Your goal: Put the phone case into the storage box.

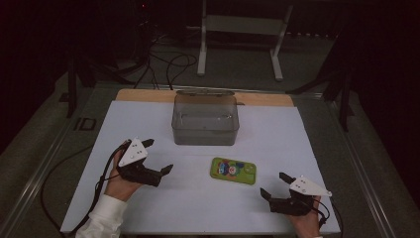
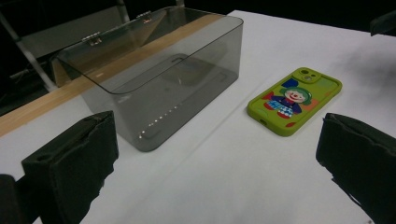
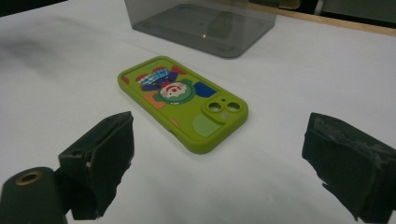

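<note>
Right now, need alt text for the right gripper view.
A green phone case with a cartoon clown lies flat on the white table, framed between the open right claw and untouched by it. A smoky clear box stands behind it.

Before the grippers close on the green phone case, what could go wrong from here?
1. The green phone case with a clown picture lies flat on the white table sheet, so the open jaws of the right gripper may slide over its low edge instead of gripping it.
2. The smoky transparent plastic box stands just behind the case; a push could knock the case against its wall.
3. The left gripper, also open, could get in the way.
</note>
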`<state>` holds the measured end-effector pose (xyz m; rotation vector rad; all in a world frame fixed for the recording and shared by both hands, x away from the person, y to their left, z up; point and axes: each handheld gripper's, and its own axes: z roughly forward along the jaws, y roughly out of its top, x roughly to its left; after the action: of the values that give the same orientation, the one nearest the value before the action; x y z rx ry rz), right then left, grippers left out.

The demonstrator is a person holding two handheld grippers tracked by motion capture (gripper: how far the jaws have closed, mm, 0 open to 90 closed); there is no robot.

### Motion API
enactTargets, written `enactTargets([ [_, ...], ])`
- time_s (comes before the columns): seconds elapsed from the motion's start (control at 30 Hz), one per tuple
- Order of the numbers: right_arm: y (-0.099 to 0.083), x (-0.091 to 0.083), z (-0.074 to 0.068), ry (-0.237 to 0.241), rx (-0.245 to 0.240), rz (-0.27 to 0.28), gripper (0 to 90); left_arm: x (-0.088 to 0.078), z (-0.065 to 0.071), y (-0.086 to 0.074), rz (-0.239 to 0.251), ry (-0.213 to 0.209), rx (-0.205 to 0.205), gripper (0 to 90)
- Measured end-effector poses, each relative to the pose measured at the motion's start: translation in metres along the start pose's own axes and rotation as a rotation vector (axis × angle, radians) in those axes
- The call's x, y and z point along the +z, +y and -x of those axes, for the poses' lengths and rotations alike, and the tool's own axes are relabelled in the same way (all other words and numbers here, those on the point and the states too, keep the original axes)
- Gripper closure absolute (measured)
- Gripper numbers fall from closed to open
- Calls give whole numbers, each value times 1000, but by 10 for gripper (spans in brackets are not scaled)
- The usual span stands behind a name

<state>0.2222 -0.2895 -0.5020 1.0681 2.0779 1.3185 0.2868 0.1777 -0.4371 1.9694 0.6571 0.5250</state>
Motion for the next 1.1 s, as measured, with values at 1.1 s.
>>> enactTargets([
  [1.1, 0, -2, 1, -3, -3, -1, 92, 69, 3, 38, -127, -115, 90, 0],
])
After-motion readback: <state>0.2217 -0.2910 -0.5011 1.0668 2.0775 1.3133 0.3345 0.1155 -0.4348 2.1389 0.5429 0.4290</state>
